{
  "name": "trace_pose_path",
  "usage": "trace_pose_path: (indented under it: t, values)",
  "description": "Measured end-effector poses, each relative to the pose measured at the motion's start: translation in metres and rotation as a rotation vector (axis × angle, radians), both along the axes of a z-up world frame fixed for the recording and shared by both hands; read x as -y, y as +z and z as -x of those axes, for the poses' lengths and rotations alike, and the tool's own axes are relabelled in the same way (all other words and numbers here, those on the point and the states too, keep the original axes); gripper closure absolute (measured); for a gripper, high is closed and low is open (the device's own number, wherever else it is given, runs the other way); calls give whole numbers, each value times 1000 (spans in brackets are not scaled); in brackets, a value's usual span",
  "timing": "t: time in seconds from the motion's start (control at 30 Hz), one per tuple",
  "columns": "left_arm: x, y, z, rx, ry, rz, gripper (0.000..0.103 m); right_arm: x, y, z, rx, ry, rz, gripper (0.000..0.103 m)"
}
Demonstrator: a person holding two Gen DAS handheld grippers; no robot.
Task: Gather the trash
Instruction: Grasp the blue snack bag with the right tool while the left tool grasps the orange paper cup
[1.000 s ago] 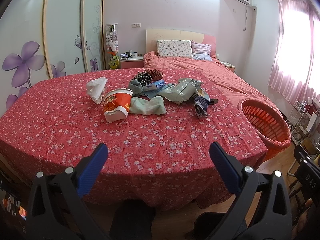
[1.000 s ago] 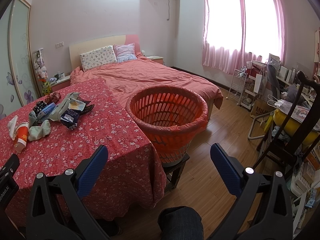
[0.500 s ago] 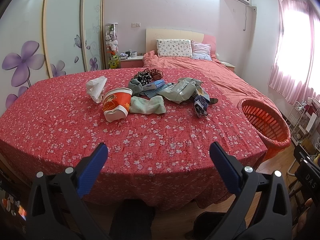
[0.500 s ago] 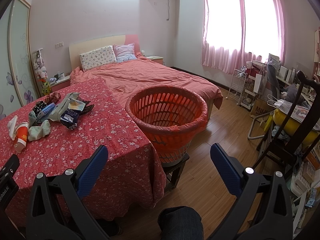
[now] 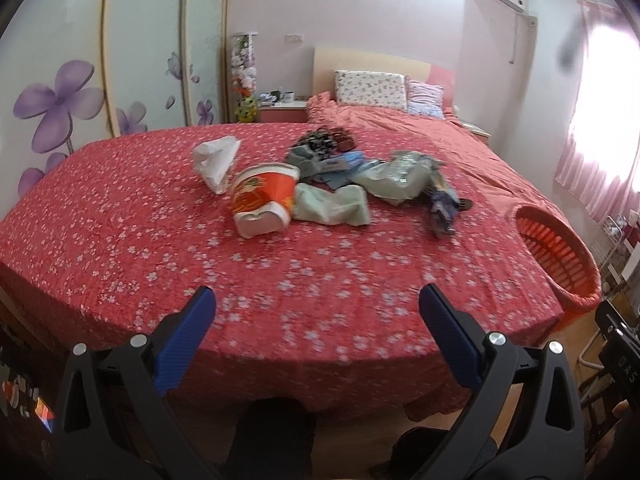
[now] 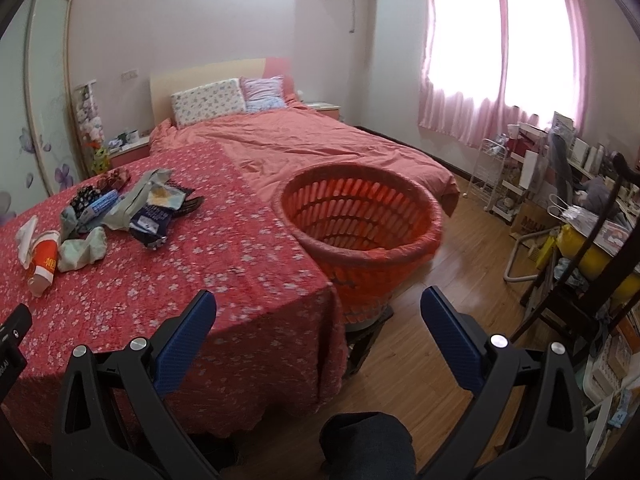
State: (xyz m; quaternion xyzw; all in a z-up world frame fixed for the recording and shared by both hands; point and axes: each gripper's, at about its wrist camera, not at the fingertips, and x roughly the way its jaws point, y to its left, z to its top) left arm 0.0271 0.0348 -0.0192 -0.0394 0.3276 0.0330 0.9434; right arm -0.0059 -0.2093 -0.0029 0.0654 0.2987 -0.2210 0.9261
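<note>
From the left wrist view, the left gripper hangs over the near edge of a table draped in a red cloth with small white flowers; its blue-padded jaws stand wide apart with nothing between them. The trash lies in a loose heap toward the far middle of the cloth, well apart from the gripper. At the heap's left end a crumpled white tissue lies just beside a tipped-over red and white paper noodle cup, whose mouth faces the near edge. A pale green crumpled cloth touches the cup on its right. Behind it lie a blue flat packet and a grey-green plastic bag, and a dark blue foil wrapper ends the heap on the right. An orange slatted plastic basket stands off the table's right edge.

From the right wrist view, the right gripper hangs over the table's near right corner, jaws likewise spread wide and empty. The orange basket stands just beside the table's right edge, raised on a low dark stand. The trash sits at the cloth's far left: the noodle cup nearest the left edge, the green cloth against it, the dark blue wrapper toward the middle.
</note>
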Motion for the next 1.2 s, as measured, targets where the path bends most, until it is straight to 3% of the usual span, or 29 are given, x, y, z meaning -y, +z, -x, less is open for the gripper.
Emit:
trace_pose_path:
  t: [0.23, 0.4, 0.6, 0.73, 0.9, 1.0, 1.13, 1.2]
  values:
    - [-50, -8, -32, -37, 82, 39, 4, -25, 1, -34, -5, 98, -3, 2]
    - [-78, -10, -56, -43, 96, 56, 4, -36, -2, -73, -17, 179, -95, 3]
    - [-94, -11, -91, -58, 103, 67, 4, -49, -1, -123, 2, 261, -194, 15]
    - [-100, -17, -112, -75, 99, 99, 4, -61, -5, -155, -7, 307, -242, 28]
    - [-98, -26, -132, -106, 89, 115, 4, -77, -17, -185, -49, 318, -218, 31]
    - [-95, -31, -141, -119, 83, 117, 4, -78, -28, -201, -89, 299, -194, 39]
    - [-90, -36, -150, -134, 73, 114, 4, -68, -40, -208, -143, 282, -216, 64]
    - [-88, -39, -156, -145, 68, 114, 4, -64, -40, -203, -125, 292, -228, 69]
